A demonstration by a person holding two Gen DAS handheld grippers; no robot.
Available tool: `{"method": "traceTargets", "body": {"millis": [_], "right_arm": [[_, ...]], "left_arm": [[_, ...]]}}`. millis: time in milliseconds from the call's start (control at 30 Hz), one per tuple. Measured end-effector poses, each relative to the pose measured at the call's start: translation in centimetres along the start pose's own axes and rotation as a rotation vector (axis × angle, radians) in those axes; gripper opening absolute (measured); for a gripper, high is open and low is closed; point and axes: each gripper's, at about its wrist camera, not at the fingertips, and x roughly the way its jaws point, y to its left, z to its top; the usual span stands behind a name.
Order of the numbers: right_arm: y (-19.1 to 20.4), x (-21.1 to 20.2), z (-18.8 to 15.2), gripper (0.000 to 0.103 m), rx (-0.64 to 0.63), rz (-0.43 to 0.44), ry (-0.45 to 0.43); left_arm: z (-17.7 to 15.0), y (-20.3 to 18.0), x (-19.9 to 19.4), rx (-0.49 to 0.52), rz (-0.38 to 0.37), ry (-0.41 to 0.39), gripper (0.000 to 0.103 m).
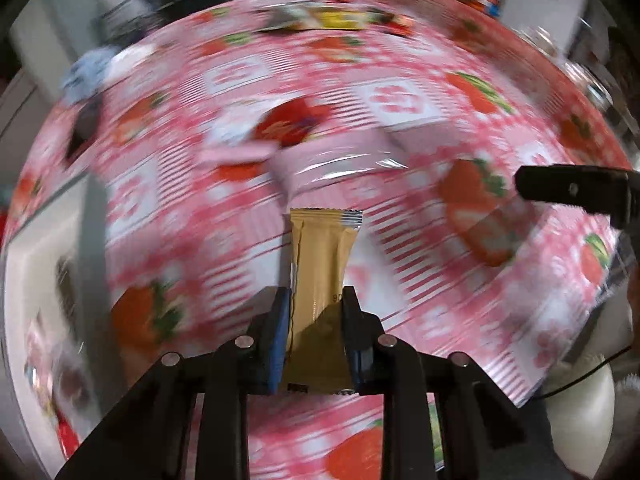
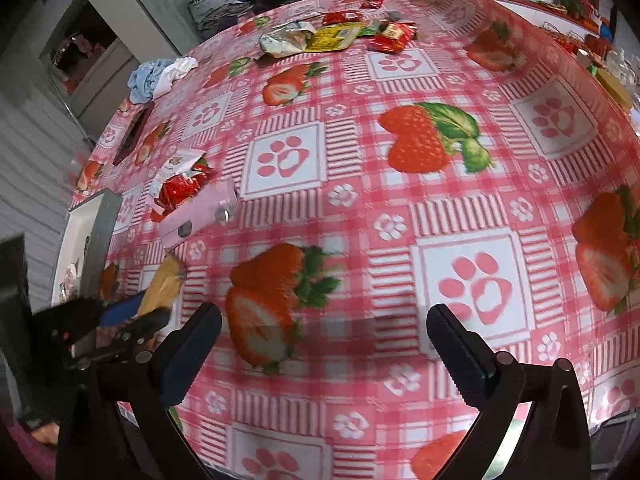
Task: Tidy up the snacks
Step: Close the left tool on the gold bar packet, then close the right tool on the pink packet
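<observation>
In the left wrist view my left gripper (image 1: 316, 292) is shut on a tan snack packet (image 1: 324, 248), its blue pads pressing the packet's lower sides. The packet's crimped top end points away over the strawberry tablecloth (image 1: 400, 96). The right wrist view shows the same left gripper (image 2: 132, 316) at the lower left, with the tan packet (image 2: 164, 284) sticking out of it. My right gripper (image 2: 324, 316) hangs open over bare tablecloth (image 2: 400, 208), nothing between its fingers. One black right finger (image 1: 576, 190) shows at the right edge of the left view.
A pink packet (image 2: 200, 212) and a red packet (image 2: 180, 186) lie just beyond the left gripper. A white box with a grey rim (image 2: 100, 232) sits at the table's left edge. Several snack packets (image 2: 332, 34) lie at the far side, near a blue-white cloth (image 2: 156, 74).
</observation>
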Motion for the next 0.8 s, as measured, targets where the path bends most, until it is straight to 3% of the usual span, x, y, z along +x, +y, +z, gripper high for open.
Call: {"method": "traceTargets", "body": {"millis": [200, 500, 700, 800], "right_arm": [[4.3, 2.5, 2.9, 0.103, -0.017, 0.022, 0.019], [11.8, 6.9, 4.1, 0.103, -0.445, -0.087, 0.097], [13.5, 9.5, 5.2, 0.103, -0.498, -0.062, 0.151], [14.4, 9.9, 5.0, 0.103, -0.528, -0.093, 0.162]], "left_arm": [[-1.7, 3.4, -0.5, -0.136, 0.014, -0.005, 0.027], [-1.9, 4.1, -0.7, -0.16, -0.002, -0.019, 0.028], [-1.7, 4.5, -0.6, -0.178, -0.011, -0.021, 0.028], [-1.7, 4.5, -0.7, -0.178, -0.011, -0.024, 0.028]]}}
